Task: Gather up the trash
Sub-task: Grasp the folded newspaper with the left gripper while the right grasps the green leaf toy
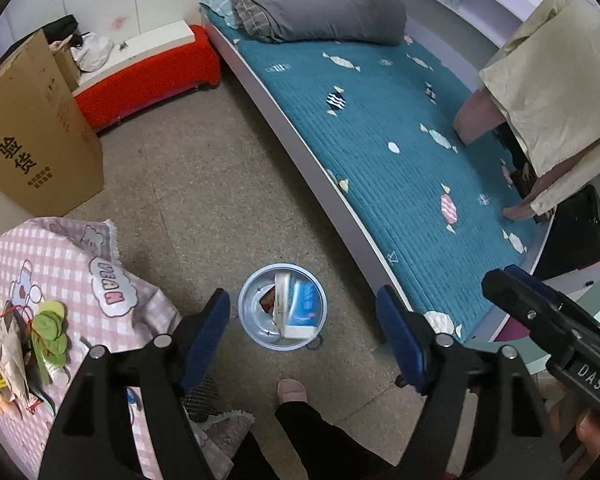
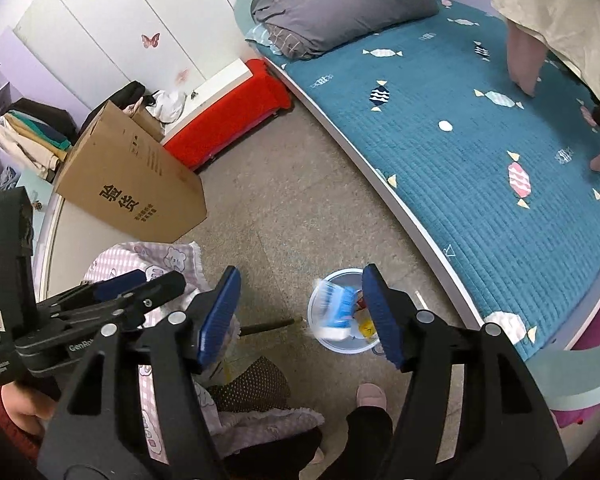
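Item: trash collection, part done. Receptacle: a small pale-blue bin (image 1: 282,307) on the floor (image 1: 204,184) between the bed (image 1: 400,152) and the checked-cloth table (image 1: 68,264); also seen in the right wrist view (image 2: 342,342). Contents so far: a blue-and-white packet (image 1: 300,306) standing slanted inside, with a darker wrapper beside it whose kind cannot be told; in the right wrist view the packet (image 2: 334,310) is blurred at the bin's mouth, so whether it has settled is uncertain. Tools: left gripper (image 1: 304,336) with jaws standing apart and nothing between them, released above the bin; right gripper (image 2: 300,320) likewise spread and empty, the bin showing in the gap between its blue pads. Each tool appears in the other's view at the edge, held side by side. Outstanding, by judgement: the tabletop still carries a heap of loose litter (image 1: 24,344), meaning crumpled paper, green leaf-shaped bits and packaging, none of it yet binned; what exactly counts as trash there cannot be fully told. Other stock, untouched: a cardboard box (image 1: 40,136) on the floor, grey bedding (image 1: 316,4) on the bed, a person's slippered foot (image 1: 292,390) near the bin. Estimate: at least one deposit made, table clearing remaining
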Available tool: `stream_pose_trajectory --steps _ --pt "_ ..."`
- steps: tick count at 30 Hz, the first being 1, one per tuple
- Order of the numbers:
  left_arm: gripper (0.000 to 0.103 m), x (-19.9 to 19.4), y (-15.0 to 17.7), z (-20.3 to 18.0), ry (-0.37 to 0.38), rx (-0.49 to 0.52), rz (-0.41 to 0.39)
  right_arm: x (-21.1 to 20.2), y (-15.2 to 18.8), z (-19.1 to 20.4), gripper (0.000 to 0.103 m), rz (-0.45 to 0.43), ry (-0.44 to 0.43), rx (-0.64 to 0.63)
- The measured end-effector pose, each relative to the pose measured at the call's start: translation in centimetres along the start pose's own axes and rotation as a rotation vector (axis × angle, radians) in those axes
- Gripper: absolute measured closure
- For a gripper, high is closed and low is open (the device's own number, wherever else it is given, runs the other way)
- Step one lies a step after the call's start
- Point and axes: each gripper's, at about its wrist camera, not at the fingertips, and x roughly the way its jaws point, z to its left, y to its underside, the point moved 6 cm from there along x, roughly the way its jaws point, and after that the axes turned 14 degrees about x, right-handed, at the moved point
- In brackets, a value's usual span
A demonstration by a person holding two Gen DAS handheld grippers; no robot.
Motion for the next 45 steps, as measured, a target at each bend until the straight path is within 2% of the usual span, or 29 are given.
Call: stream_pose_trajectory --steps 6,11,19,24,27,29,34,40,41,42,43,44,45 --pt "0.029 -1.6 1.9 2.0 -0.031 -0.065 -0.017 0.7 1.1 2.1 0.04 0.026 -0.026 -0.05" --pt "0.029 -3.4 4.6 5.4 -0.077 -0.146 -0.03 2.3 2.9 5.6 0.04 0.075 -0.059 -0.124" --pt "0.029 -7.4 10.8 15.0 -0.181 -0.292 -0.056 5.3 7.7 14.6 0.04 0.144 -0.105 -0.251" --pt "0.029 -9.1 15.1 22.1 -0.279 -0.325 -0.018 7.7 11.7 20.0 0.039 0.187 -0.117 -0.296" --pt "0.029 -9.0 17.5 26.0 -0.272 -0.358 0.011 9.9 14.2 22.5 0.039 0.219 -0.108 -0.306" --pt "0.029 -8.4 18.4 27.5 -0.265 -0.355 0.03 10.9 15.3 23.7 0.039 0.227 -0.101 -0.307" --pt "0.028 -6.0 19.7 29.8 -0.292 -0.273 0.09 13.8 17.1 25.7 0.039 0.232 -0.062 -0.309" --pt "0.027 -2.7 19.2 31.0 -0.298 -0.151 0.127 16.8 18.0 26.9 0.039 0.227 -0.006 -0.332" --pt "0.028 -2.2 19.2 31.2 -0.277 -0.148 0.127 17.2 18.1 27.0 0.039 0.23 -0.003 -0.334" --pt "0.045 -1.9 19.1 31.3 -0.255 -0.149 0.129 17.7 18.2 27.1 0.039 0.234 -0.001 -0.336" --pt "0.056 -1.6 19.2 31.5 -0.238 -0.151 0.138 18.2 18.3 27.3 0.039 0.238 0.002 -0.34" --pt "0.056 -1.4 19.4 31.6 -0.226 -0.155 0.143 18.8 18.5 27.5 0.039 0.244 0.002 -0.343" --pt "0.062 -1.5 19.3 31.8 -0.21 -0.159 0.124 19.2 18.6 27.6 0.039 0.249 -0.001 -0.343"
